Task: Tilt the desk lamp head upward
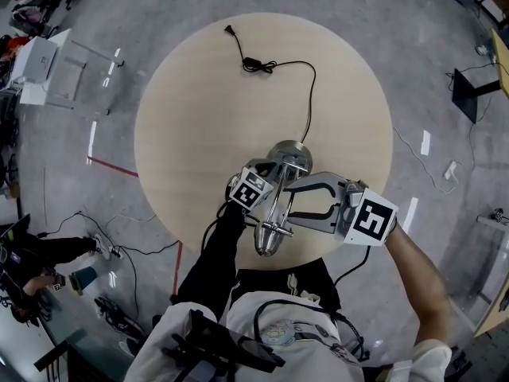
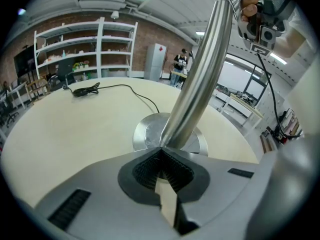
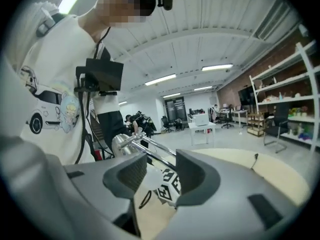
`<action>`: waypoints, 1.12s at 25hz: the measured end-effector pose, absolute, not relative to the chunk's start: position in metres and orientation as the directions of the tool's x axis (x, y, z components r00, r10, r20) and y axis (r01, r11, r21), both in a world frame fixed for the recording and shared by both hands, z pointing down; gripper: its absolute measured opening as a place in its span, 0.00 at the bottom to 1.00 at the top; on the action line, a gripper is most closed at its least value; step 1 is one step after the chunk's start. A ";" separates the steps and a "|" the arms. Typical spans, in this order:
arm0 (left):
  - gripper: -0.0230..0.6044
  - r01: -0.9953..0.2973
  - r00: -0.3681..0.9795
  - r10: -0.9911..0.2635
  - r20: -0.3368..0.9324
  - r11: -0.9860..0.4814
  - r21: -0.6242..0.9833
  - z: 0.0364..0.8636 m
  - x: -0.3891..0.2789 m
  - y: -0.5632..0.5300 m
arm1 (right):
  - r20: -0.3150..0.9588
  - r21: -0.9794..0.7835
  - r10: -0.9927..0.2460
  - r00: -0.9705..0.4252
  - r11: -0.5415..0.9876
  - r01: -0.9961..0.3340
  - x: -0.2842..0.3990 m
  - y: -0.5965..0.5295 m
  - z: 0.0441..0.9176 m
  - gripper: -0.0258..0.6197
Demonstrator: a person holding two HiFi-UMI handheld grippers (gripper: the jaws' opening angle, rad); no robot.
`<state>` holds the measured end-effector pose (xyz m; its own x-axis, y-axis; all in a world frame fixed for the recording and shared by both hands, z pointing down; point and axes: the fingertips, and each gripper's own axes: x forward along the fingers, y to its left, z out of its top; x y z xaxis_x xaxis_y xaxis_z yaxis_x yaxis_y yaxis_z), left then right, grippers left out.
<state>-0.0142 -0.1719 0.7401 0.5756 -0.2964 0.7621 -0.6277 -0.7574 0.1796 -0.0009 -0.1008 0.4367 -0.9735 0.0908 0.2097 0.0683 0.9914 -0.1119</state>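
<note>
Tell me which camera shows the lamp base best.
Left gripper view: the lamp base sits close and large, the pole rising from it. Head view shows it small from above; right gripper view misses it.

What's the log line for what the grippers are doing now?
left gripper shut on stem | right gripper open, near lamp head | lamp base on table | plug lying loose on table

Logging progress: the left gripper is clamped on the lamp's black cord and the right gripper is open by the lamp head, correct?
No. The left gripper is clamped on the lamp's metal pole, not the cord; the left gripper view shows it. The rest holds.
</note>
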 end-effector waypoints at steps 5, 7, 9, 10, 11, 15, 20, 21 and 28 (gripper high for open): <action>0.02 -0.632 0.570 -0.298 0.766 -0.754 0.177 0.741 -0.013 -0.172 | 0.144 -0.221 0.080 -0.986 0.974 0.047 0.003 -0.109 0.432 0.30; 0.02 -0.632 0.568 -0.297 0.767 -0.755 0.176 0.741 -0.012 -0.172 | 0.128 -0.254 0.076 -0.989 0.966 0.041 0.005 -0.112 0.430 0.30; 0.02 -0.632 0.568 -0.296 0.768 -0.755 0.177 0.740 -0.012 -0.173 | 0.121 -0.278 0.077 -0.990 0.960 0.040 0.007 -0.114 0.429 0.30; 0.02 -0.633 0.567 -0.296 0.768 -0.754 0.177 0.739 -0.013 -0.173 | 0.115 -0.289 0.076 -0.990 0.956 0.040 0.006 -0.116 0.428 0.30; 0.02 -0.633 0.567 -0.296 0.769 -0.753 0.177 0.739 -0.014 -0.173 | 0.107 -0.301 0.076 -0.991 0.953 0.040 0.006 -0.117 0.427 0.30; 0.02 -0.635 0.566 -0.297 0.769 -0.752 0.177 0.740 -0.015 -0.172 | 0.096 -0.331 0.087 -0.992 0.942 0.051 0.008 -0.119 0.429 0.31; 0.02 -0.633 0.568 -0.298 0.767 -0.754 0.176 0.740 -0.011 -0.173 | 0.060 -0.377 0.082 -0.995 0.924 0.054 0.015 -0.124 0.428 0.31; 0.02 -0.633 0.568 -0.299 0.767 -0.754 0.175 0.740 -0.011 -0.174 | 0.052 -0.389 0.079 -0.995 0.920 0.053 0.015 -0.126 0.428 0.31; 0.02 -0.632 0.563 -0.298 0.771 -0.756 0.170 0.743 -0.014 -0.174 | 0.009 -0.448 0.071 -0.997 0.892 0.059 0.016 -0.133 0.427 0.31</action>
